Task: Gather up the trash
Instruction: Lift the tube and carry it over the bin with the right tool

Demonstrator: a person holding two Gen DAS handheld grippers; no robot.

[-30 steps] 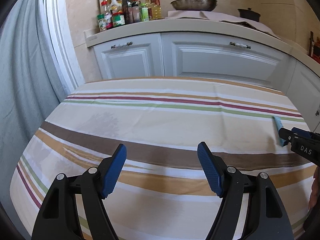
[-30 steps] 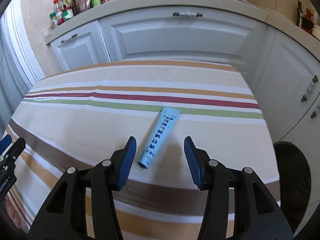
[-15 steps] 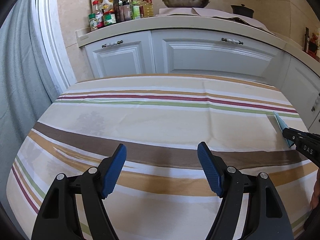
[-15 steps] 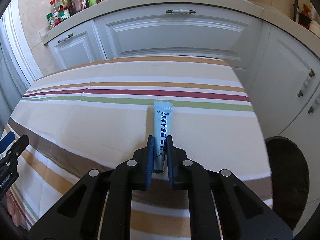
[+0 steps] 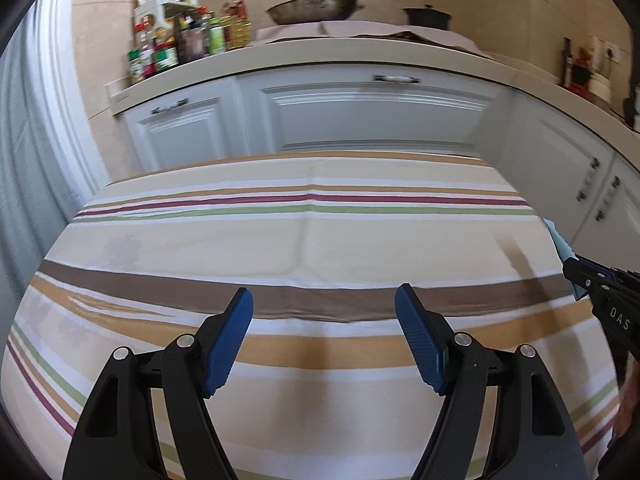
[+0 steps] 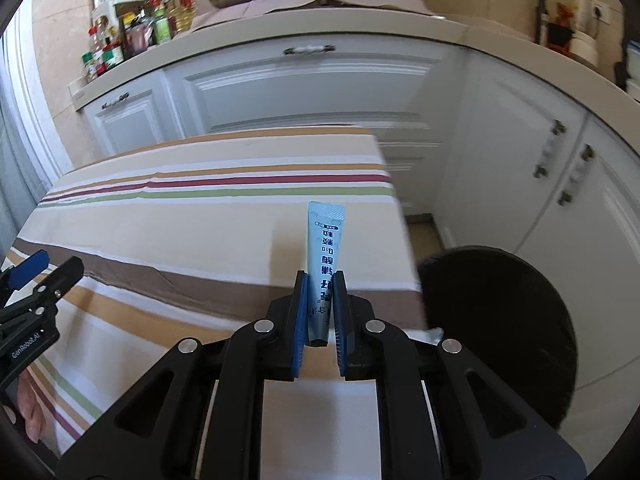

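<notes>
A second ago the tube (image 6: 325,256) lay flat on the striped desk (image 6: 180,216) between the right gripper's (image 6: 320,312) open jaws; now they're clamped on its lower end and it's lifted off, sticking up past the desk's right edge near the one dark bin (image 6: 520,320). Left gripper (image 5: 324,336) has jaws apart, nothing in them, hovering over the desk, so one tube, two grippers.

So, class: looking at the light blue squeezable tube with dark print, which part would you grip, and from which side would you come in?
Grip the light blue squeezable tube at its narrower cap end, coming in along its length from that end, pads on its two sides. The right gripper is shut on it exactly so: the slim end fits between the pads, and the flat crimped end points away.
</notes>
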